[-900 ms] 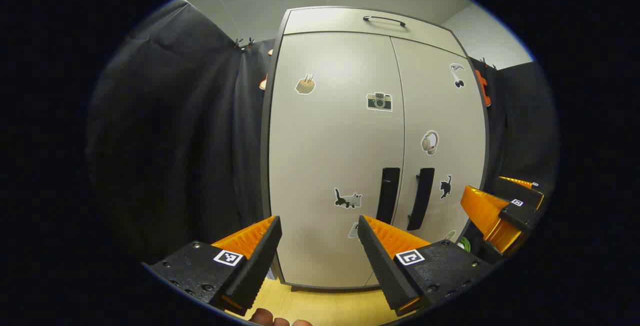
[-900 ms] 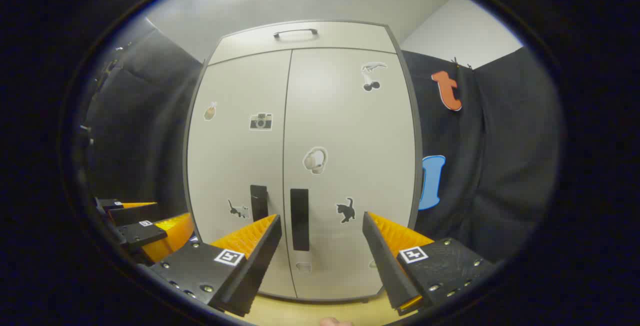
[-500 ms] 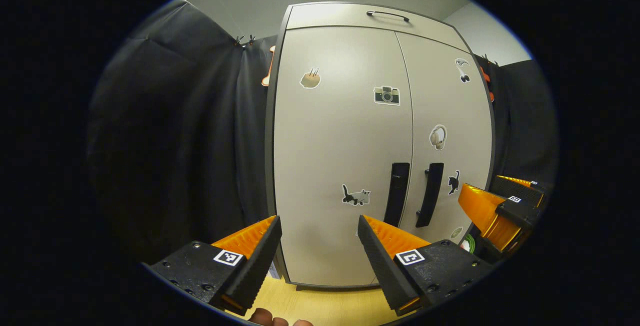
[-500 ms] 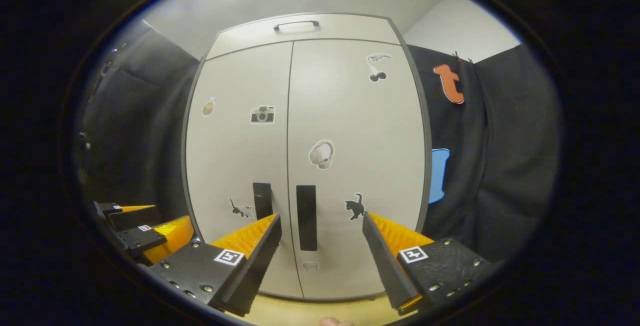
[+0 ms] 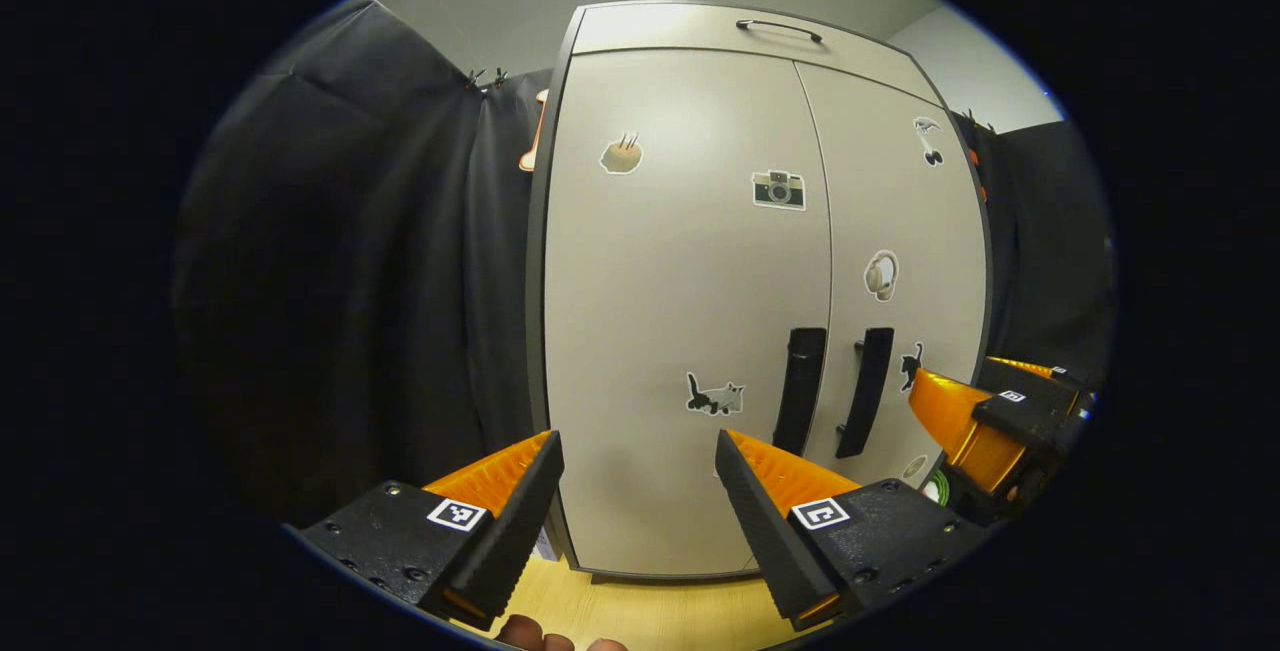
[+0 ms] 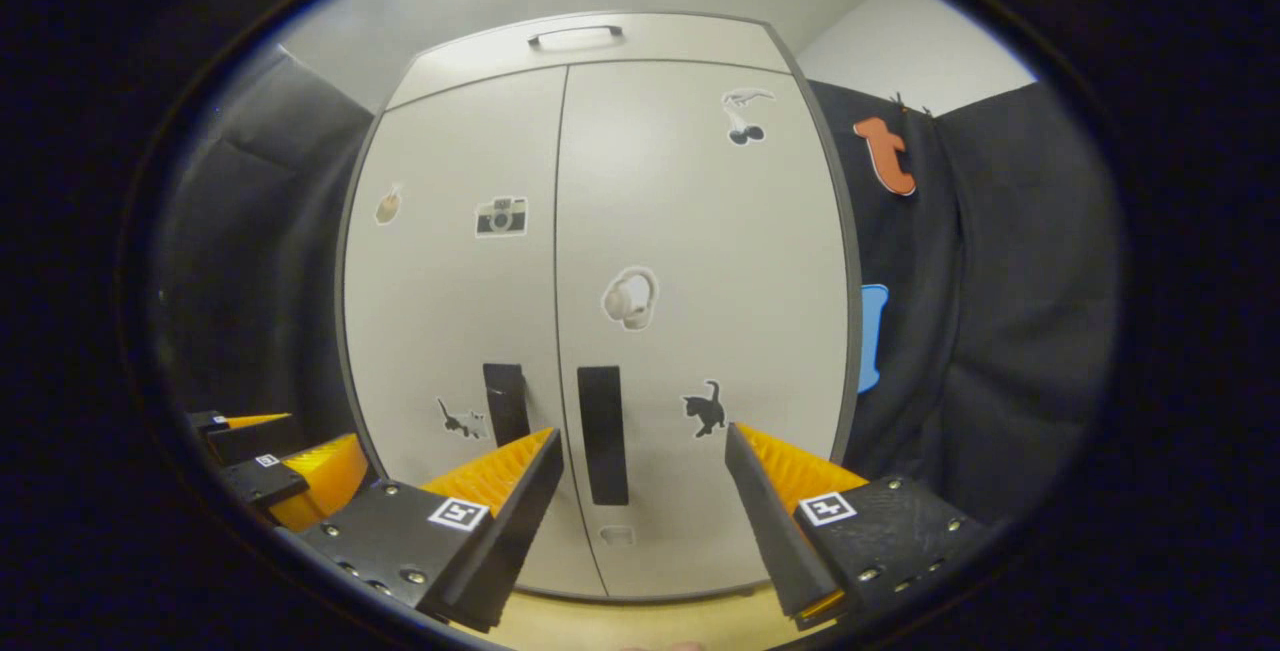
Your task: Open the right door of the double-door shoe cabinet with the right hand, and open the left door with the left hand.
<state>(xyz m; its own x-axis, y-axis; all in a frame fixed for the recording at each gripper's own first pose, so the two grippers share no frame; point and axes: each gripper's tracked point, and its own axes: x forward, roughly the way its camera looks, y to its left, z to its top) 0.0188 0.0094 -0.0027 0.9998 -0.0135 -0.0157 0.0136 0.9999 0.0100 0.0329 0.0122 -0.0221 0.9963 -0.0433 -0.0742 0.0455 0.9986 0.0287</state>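
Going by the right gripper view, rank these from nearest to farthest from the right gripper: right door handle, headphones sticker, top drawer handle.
From the right gripper:
1. Right door handle, low on the right door, just beyond the fingers.
2. Headphones sticker, mid-height on that door, above the handle.
3. Top drawer handle, at the cabinet's top.

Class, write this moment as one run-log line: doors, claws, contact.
doors: right door, left door closed | right claw: open | left claw: open | contact: none

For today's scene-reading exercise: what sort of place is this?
Probably a recording booth: black cloth walls clipped up around a pale grey double-door cabinet covered in stickers, standing on a light wooden floor.
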